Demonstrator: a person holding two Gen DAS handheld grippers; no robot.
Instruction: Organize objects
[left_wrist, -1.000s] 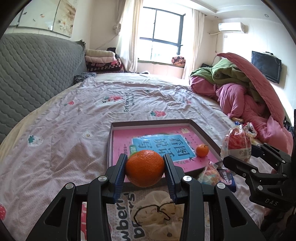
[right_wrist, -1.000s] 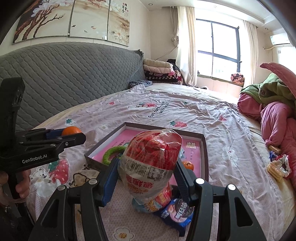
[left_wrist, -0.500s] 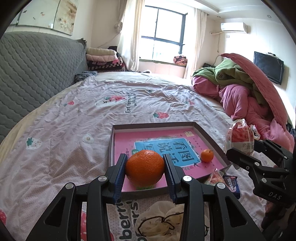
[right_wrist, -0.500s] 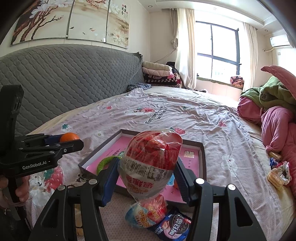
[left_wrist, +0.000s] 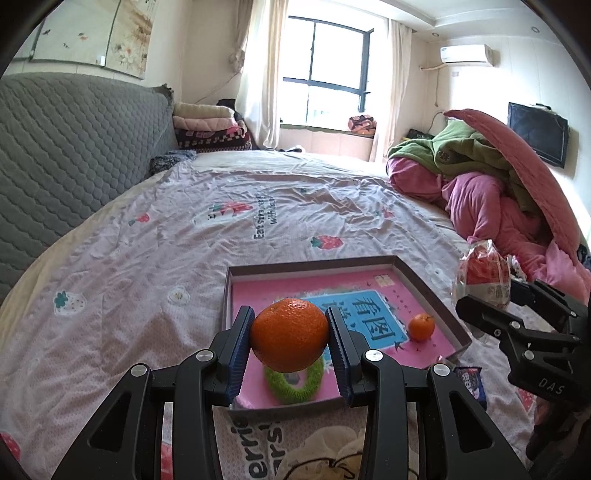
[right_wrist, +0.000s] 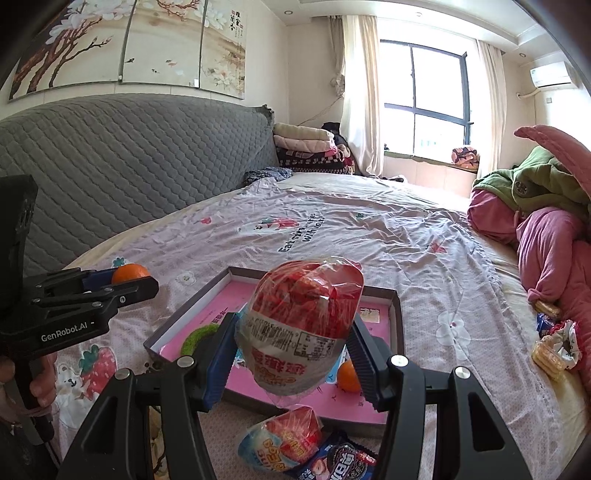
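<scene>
A grey quilted headboard (right_wrist: 122, 173) lines the left, folded blankets (left_wrist: 210, 127) sit far by the window (left_wrist: 327, 74), and pink-and-green bedding (left_wrist: 491, 177) is heaped at right.

A home bedroom: bed (left_wrist: 258, 206), quilted headboard (right_wrist: 129, 170), folded blankets (left_wrist: 210, 125), curtained window (left_wrist: 328, 77).

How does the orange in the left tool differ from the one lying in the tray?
The held orange is clamped between the left tool's fingers, above the tray; the small orange rests loose on the tray's pink floor. The held orange looks clearly bigger, though it is also nearer the camera. The small orange shows a stem stub; none shows on the held one. Both are round and bright orange.
</scene>
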